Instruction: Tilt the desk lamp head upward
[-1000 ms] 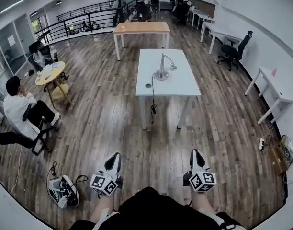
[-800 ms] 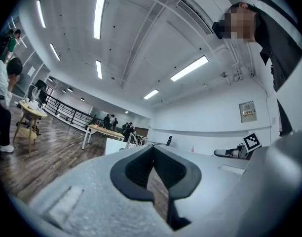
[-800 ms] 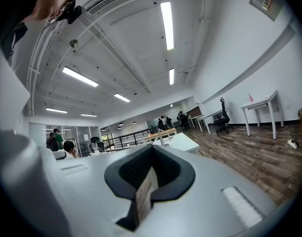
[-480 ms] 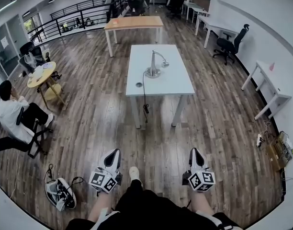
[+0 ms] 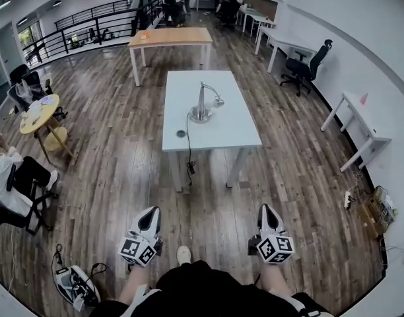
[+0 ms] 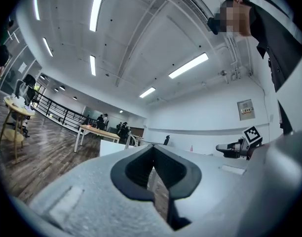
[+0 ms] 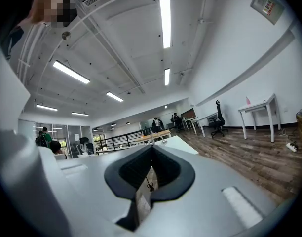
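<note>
Both grippers have come forward with you over the last second, and the white table now sits nearer and lower in the head view than it did then. Neither one has changed its grip: the left gripper has its jaws pressed together with nothing between them, and the right gripper is clenched on nothing as well. Both point level toward the table's near end, still well short of it, with bare wooden floor in between.

On the table, the desk lamp stands about mid-length, its round base on the tabletop. Its neck curves over toward the table's right edge, and the lamp head droops at the end of it, so the tilt has not begun. A cable runs from the base over the table's near edge and hangs down. Just left of it on the tabletop is a small dark disc — possibly a grommet or a switch; it is too small to tell.

So far this is only the approach. You'll need to reach the table and part a pair of jaws before the lamp head can be taken — the right gripper looks the likelier one, since the head leans to that side.
</note>
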Tool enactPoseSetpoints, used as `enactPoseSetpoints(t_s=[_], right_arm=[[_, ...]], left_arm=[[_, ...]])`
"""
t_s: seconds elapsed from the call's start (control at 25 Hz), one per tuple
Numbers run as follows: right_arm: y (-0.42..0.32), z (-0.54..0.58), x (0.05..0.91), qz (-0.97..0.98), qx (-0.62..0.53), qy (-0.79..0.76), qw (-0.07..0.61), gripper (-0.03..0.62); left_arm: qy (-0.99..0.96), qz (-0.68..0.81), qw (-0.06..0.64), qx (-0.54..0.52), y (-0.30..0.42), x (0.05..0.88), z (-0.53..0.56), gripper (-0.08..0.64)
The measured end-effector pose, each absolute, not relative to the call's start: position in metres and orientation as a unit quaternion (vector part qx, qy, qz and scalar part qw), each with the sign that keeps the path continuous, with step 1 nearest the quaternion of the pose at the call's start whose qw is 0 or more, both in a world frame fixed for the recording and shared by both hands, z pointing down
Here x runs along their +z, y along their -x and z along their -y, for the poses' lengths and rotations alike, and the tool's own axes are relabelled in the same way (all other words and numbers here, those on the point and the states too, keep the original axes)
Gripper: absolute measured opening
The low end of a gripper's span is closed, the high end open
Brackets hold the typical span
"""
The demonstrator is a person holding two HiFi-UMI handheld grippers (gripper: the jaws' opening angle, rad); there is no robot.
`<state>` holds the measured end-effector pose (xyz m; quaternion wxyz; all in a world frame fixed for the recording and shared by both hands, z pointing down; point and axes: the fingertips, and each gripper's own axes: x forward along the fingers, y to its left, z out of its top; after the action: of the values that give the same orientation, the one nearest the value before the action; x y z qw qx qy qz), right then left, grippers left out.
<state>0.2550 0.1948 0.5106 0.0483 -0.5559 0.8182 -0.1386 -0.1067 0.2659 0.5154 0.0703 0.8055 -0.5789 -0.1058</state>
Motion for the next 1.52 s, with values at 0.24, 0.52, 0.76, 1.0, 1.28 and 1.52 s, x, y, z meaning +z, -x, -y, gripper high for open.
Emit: enactPoseSetpoints(t_s=[0.24,0.52,0.76,1.0,1.28,1.52], right_arm=[[-0.208,-0.137,0.505,-0.825,-0.135,0.546,0.055,0.000],[-0.161,-0.090,0.500,-0.831,-0.133,0.538,0.057,0.000],[-0.145,-0.065,0.511,-0.826,-0.156,0.539,0.055,0.000],[-0.145,-0.031,0.534,-0.815,-0.189,0.545,0.056,0.000],[-0.131,0.056,0.534,-0.832,-0.194,0.516,0.057,0.000],[-0.138,0.124,0.530,-0.836,-0.197,0.506,0.072,0.000]], left_arm=[[-0.805,0.579,0.060,-0.114,0.148,0.505,-0.209,-0.003],[-0.818,0.561,0.055,-0.114,0.175,0.503,-0.160,-0.003],[-0.828,0.548,0.067,-0.103,0.177,0.516,-0.132,-0.002],[-0.826,0.551,0.084,-0.086,0.185,0.535,-0.107,-0.002],[-0.805,0.582,0.077,-0.084,0.197,0.533,-0.047,-0.002],[-0.807,0.578,0.083,-0.089,0.180,0.532,0.014,0.000]])
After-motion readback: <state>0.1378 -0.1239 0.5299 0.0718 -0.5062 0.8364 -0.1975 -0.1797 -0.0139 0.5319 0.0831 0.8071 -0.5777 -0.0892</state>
